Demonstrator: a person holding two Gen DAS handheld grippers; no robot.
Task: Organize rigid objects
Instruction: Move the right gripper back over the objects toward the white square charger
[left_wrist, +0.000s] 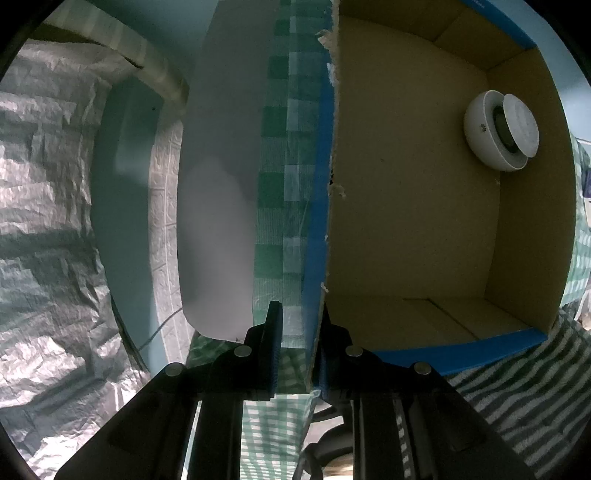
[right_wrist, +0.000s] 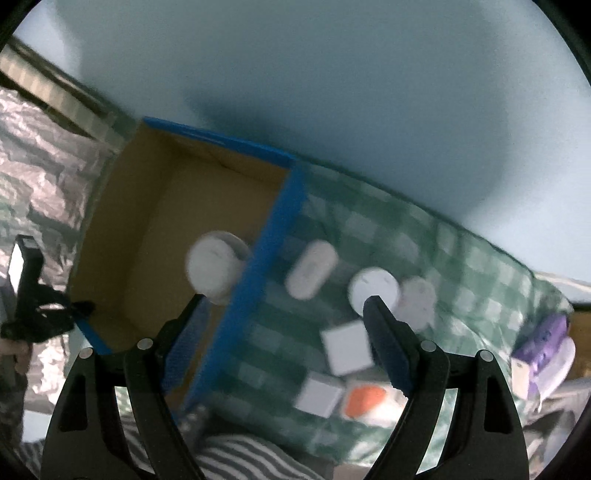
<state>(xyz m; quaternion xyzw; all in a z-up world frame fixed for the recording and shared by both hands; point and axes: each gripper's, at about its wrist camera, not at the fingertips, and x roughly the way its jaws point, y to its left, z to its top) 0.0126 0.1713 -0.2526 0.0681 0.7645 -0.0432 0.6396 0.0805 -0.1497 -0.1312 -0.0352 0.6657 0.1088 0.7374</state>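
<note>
Left gripper (left_wrist: 297, 345) points down, jaws narrow, pinching the torn wall of the cardboard box (left_wrist: 406, 221) at its near corner; the blue outer face of the wall runs up between the fingers. The contact itself is partly masked by the finger bodies.

Inside the box, one white round device (left_wrist: 498, 131) lies on its side against the far right wall, the rest of the box floor bare. A small mark on its shell is too small to read. A large pale sheet (left_wrist: 218, 221) left of the box is out of focus; what it is cannot be told.

Right gripper (right_wrist: 286, 317) hangs above the box edge, jaws wide, nothing between them. This view is motion-blurred. On the green checked cloth (right_wrist: 461, 266) beside the box lie several white items: an oblong one (right_wrist: 312, 269), a round one (right_wrist: 373, 288), two square blocks (right_wrist: 345, 347), and a piece with an orange patch (right_wrist: 365, 400). A purple object (right_wrist: 543, 339) at the right edge is cut off. At the far left, the other gripper shows only as a dark silhouette.
</note>
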